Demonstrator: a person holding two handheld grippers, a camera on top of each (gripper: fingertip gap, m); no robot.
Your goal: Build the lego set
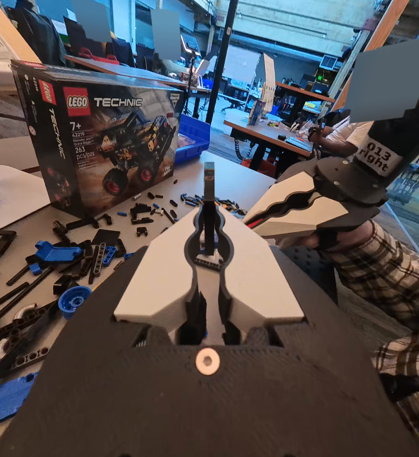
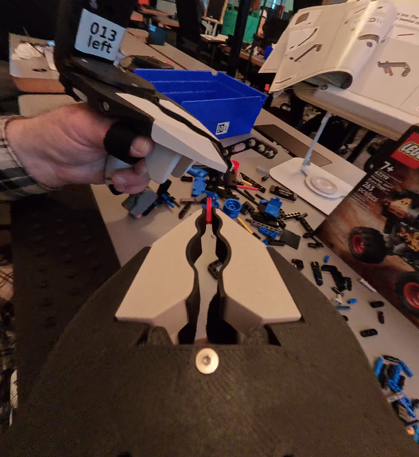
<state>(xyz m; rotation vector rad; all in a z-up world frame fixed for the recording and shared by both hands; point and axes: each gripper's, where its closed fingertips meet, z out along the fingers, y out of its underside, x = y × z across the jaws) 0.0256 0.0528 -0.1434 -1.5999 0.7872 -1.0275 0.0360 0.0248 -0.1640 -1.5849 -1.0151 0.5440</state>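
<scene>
The left gripper (image 1: 209, 210) has its fingers clamped on a black beam (image 1: 209, 197) that stands upright out of the tips toward 12 o'clock, a small blue patch at its top end. In the right wrist view the same beam (image 2: 250, 147) shows its row of round holes, sticking out past the left gripper (image 2: 224, 158) toward 3 o'clock. A hand (image 2: 74, 146) with a plaid sleeve wraps that gripper's handle at 9 o'clock.

The right gripper (image 2: 209, 214) is closed on a thin red axle (image 2: 208, 210) that pokes out of its tips toward 12 o'clock. Seen from the left wrist view, the right gripper (image 1: 249, 221) comes in from 3 o'clock, a sliver of red at its tips.

Loose pieces (image 1: 141, 212) in black and blue lie scattered over the grey table (image 1: 228, 178). A blue wheel hub (image 1: 74, 300) rests at 9 o'clock of the left fingers, and in the right wrist view the blue wheel hub (image 2: 232, 207) sits just at 2 o'clock of the right tips. A blue angled piece (image 1: 55, 251) lies farther out at 9 o'clock.

The set box (image 1: 99, 138) stands at 10 o'clock in the left wrist view, with a blue bin (image 1: 193, 137) just beside it at 12 o'clock. In the right wrist view an instruction booklet (image 2: 352, 49) lies open on a white stand (image 2: 309, 173) at 1 o'clock.
</scene>
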